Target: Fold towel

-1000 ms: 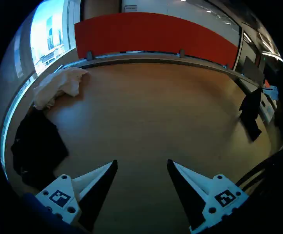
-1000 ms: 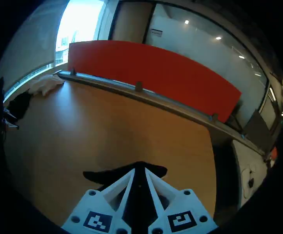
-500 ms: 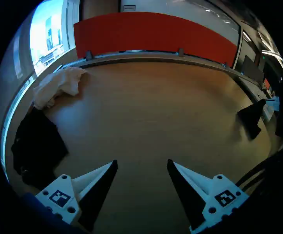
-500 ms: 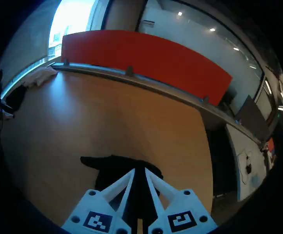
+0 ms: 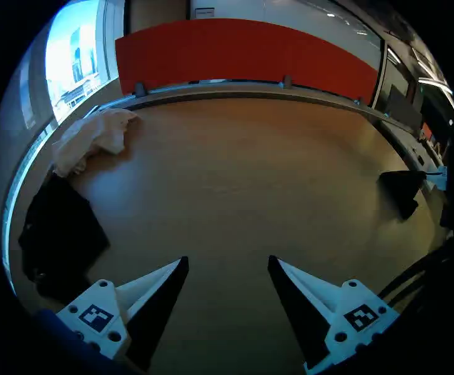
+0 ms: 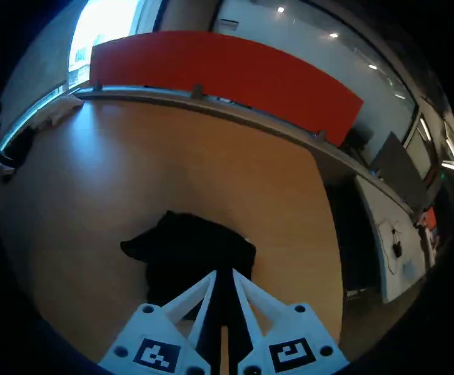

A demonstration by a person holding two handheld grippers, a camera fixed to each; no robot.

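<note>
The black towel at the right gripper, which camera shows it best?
The right gripper view: the black towel lies close and large on the table, pinched by the right gripper. The left gripper view shows it small, far off near the right edge.

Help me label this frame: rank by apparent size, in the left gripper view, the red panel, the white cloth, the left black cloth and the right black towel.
1. red panel
2. black cloth, nearer the camera, so its lead is unsure
3. white cloth
4. black towel
</note>
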